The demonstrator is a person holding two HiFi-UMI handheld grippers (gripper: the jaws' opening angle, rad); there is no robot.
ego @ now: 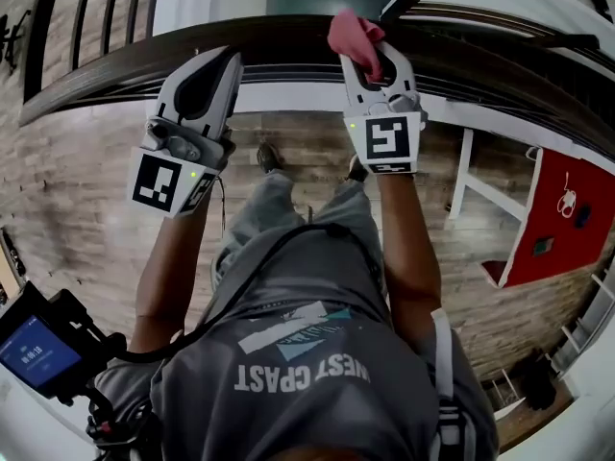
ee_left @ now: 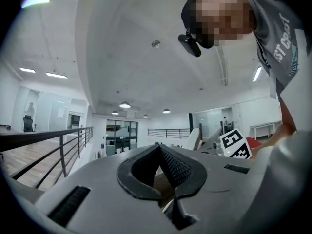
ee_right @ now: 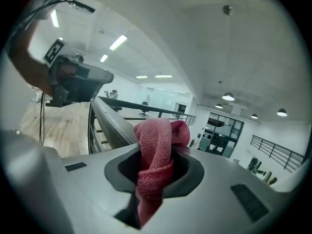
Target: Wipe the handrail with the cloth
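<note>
Jaws of the right gripper (ego: pixel 373 58) are pinched on a crumpled pink woven cloth (ego: pixel 353 33), seen at 12 o'clock against the dark curved handrail (ego: pixel 125 70). Jaws of the left gripper (ego: pixel 227 63), at 10 o'clock, are pressed together with nothing between them.

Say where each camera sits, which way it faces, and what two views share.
Head view: head-mounted, steeply down at the handrail; arms, legs, left gripper, right gripper show.
Left gripper view: on it, along its shut jaws, up at the ceiling; shirt shows.
Right gripper view: along jaws shut on the cloth, past the handrail; arm shows.
Shared: cloth and handrail, in head and right gripper views.
</note>
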